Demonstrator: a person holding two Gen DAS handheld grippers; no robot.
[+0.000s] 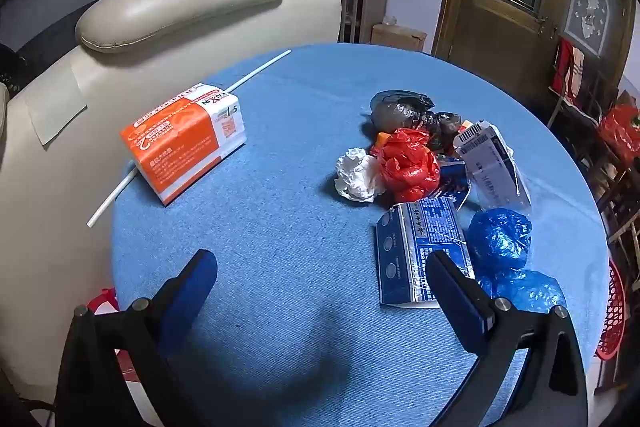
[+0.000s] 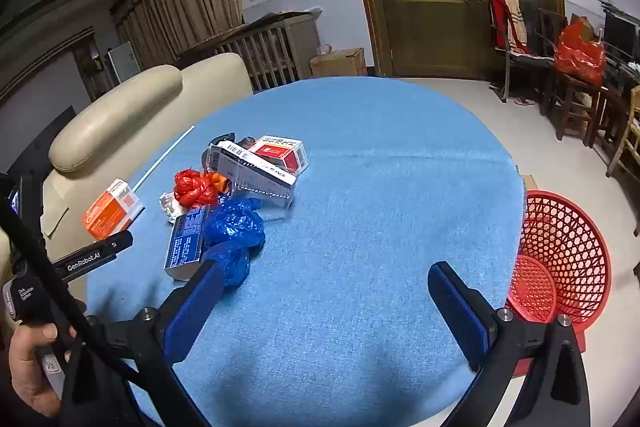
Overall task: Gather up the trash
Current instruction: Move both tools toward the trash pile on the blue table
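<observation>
- Both claws were spread wide and empty over the blue table [image 1: 280, 227]: the left gripper [image 1: 320, 291] hung above bare cloth, its right finger [image 1: 460, 299] covering a corner of the blue carton [image 1: 420, 247].
- Left gripper also showed at the left edge of the right wrist view [image 2: 96, 251], cut off by the frame, with a hand [image 2: 28, 363] on its handle.
- Far left on the table lay an orange box [image 1: 184, 143] resting across a white straw [image 1: 112, 195], whose middle was hidden under it.
- Trash sat in one heap further right: white wad [image 1: 356, 175], red bag [image 1: 408, 167], black bag [image 1: 404, 107], blue bag [image 1: 500, 239], grey barcode box [image 1: 492, 167].
- Under the red bag, some blue printed wrapper was too covered to identify.
- A red-and-white box [image 2: 280, 153] behind the heap showed only in the right wrist view.
- Right gripper [image 2: 324, 303] hovered above bare cloth; its left finger [image 2: 192, 307] hid the blue bag's lower end.
- Far right, a red basket [image 2: 568, 251] stood beside the table, partly hidden by its edge.
</observation>
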